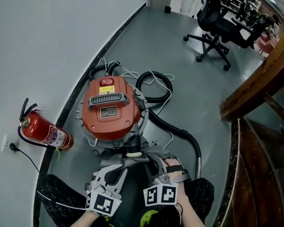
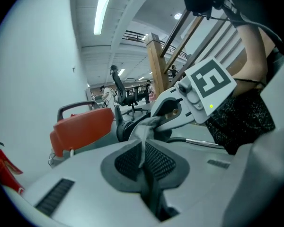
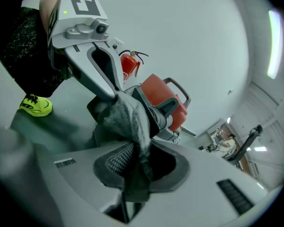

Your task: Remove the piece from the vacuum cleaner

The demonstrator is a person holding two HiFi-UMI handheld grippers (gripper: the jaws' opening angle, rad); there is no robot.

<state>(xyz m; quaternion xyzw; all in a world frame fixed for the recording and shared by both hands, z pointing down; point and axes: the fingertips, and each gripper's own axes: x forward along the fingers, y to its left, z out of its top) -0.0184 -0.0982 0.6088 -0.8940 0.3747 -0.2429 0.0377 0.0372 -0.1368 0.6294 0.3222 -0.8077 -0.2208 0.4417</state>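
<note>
Your left gripper (image 2: 144,150) has its jaws drawn almost together, pinching a thin fold of the piece (image 2: 150,125), a grey, cloth-like thing that runs from the jaws up to the black fitting on the vacuum (image 1: 109,110). Your right gripper (image 3: 137,157) has its jaws a little wider, clamped on a thicker bunch of the same piece, which hangs down between its pads. In both gripper views the piece sits at the side of the vacuum nearest you, against the black fitting, and the two grippers come at it from opposite sides with their tips close together. Whether the piece is still attached to the fitting or only lies against it cannot be told. The vacuum stands upright on the grey floor (image 1: 180,70), red lid and black handle on top, close to the white wall (image 1: 47,41). Its black hose (image 1: 154,86) loops on the far side of the vacuum from you, then curves round its right side towards you. A red extinguisher (image 1: 45,132) lies on its side to the left of the vacuum, against the wall. A black chair (image 1: 217,27) stands well beyond the vacuum, and a wooden rail (image 1: 260,79) runs down well to the right of the vacuum.
</note>
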